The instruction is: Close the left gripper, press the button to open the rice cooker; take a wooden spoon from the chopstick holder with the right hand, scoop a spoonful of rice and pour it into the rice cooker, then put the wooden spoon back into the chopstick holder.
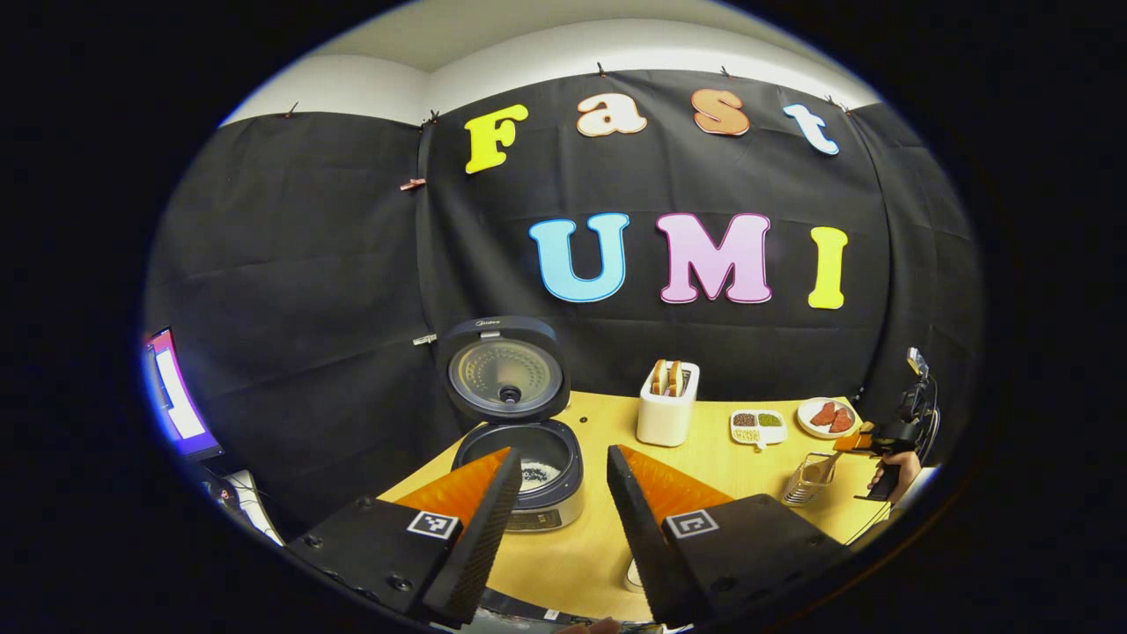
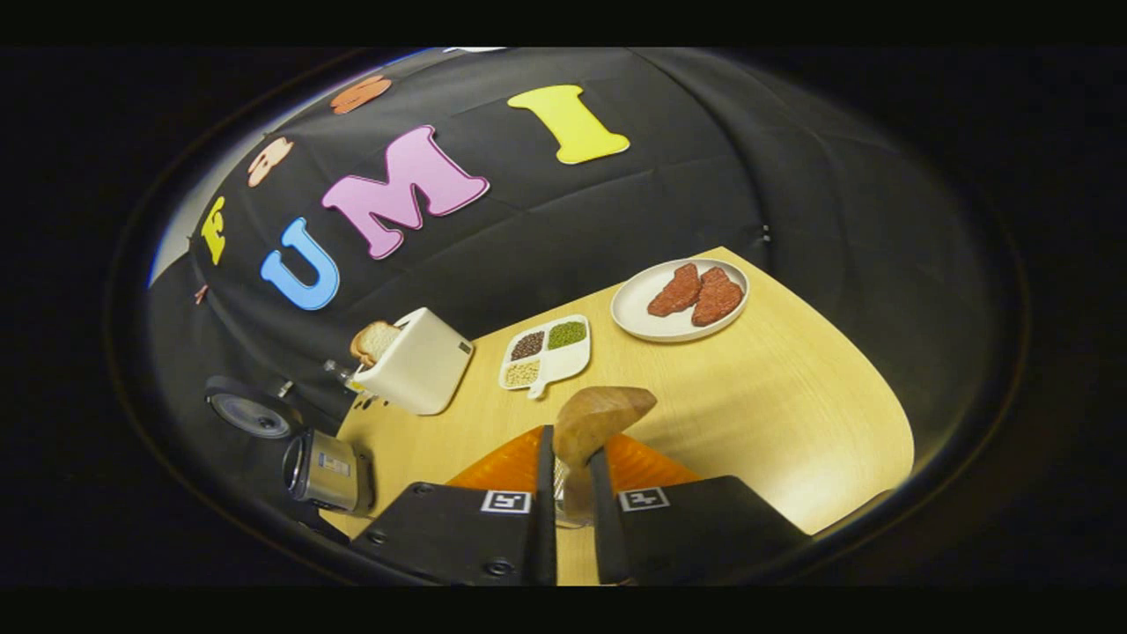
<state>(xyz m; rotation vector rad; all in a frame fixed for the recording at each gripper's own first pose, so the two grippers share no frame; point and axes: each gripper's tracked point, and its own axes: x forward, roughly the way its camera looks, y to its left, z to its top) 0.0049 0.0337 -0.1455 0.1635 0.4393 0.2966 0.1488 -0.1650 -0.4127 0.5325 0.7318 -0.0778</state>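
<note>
In the left gripper view, the left tool (image 1: 563, 467) hung with its jaws wide apart above the near edge of the table (image 1: 740, 467), gripping nothing. Just beyond its fingers stood the rice cooker (image 1: 518, 467), lid (image 1: 504, 368) raised upright and white rice visible in the inner pot. That view also took in, far off at the right edge, the right tool (image 1: 858, 443) with a hand (image 1: 894, 471) behind it, poised over the wire chopstick holder (image 1: 808, 480) on the table.

The right gripper view gave the close detail: the right tool (image 2: 572, 480) had its jaws drawn narrow on the handle of the wooden spoon (image 2: 599, 421), a finger pressing each side, the spoon's bowl rising above the fingertips. The holder itself could barely be made out between the fingers. Here the rice cooker sat at the lower left, tilted by the lens and partly cut off.

Both views showed a white toaster (image 1: 667, 403) with bread slices in it, a divided white dish (image 1: 758, 426) of beans and grains, and a white plate (image 1: 826, 416) bearing two reddish pieces, all spread along the back of the pale wooden table. Black cloth walled the booth, with a white wall above it. A lit screen (image 1: 176, 396) glowed at the far left of the left gripper view.
</note>
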